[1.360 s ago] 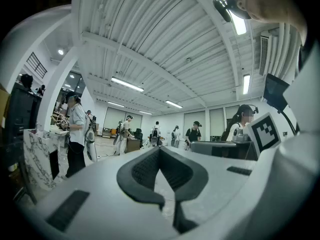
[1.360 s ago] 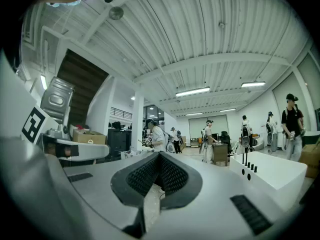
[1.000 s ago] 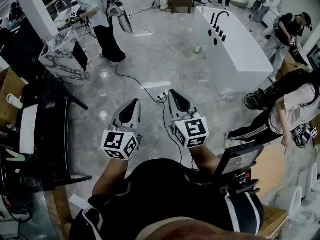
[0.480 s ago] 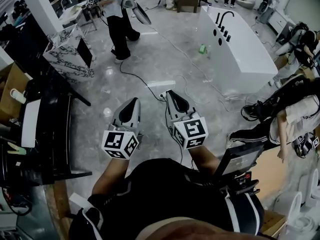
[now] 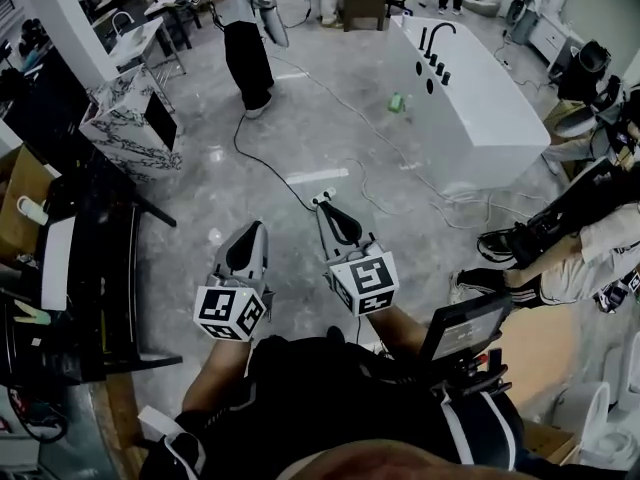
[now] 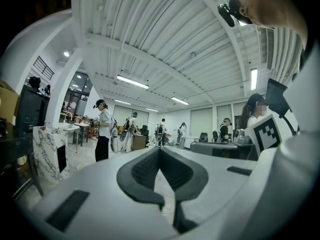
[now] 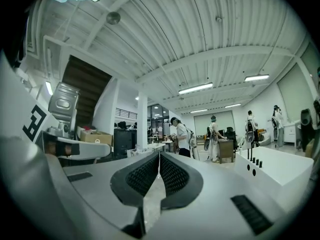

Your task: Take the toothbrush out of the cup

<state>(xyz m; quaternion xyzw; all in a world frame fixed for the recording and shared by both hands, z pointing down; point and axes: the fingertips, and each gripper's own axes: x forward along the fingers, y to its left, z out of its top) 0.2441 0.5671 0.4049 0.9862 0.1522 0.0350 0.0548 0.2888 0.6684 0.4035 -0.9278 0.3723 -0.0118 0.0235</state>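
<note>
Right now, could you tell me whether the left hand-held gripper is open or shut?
Shut: the left hand-held gripper shows its dark pads meeting at the tips in its own view, nothing between them.

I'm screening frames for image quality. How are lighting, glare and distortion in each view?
Head view: dim, dark at the edges, light spots reflecting off the glossy floor. Left gripper view: heavy fisheye, black round border, ceiling strip light blown out. Right gripper view: same round border, beams bent into curves, the right gripper looming large.
</note>
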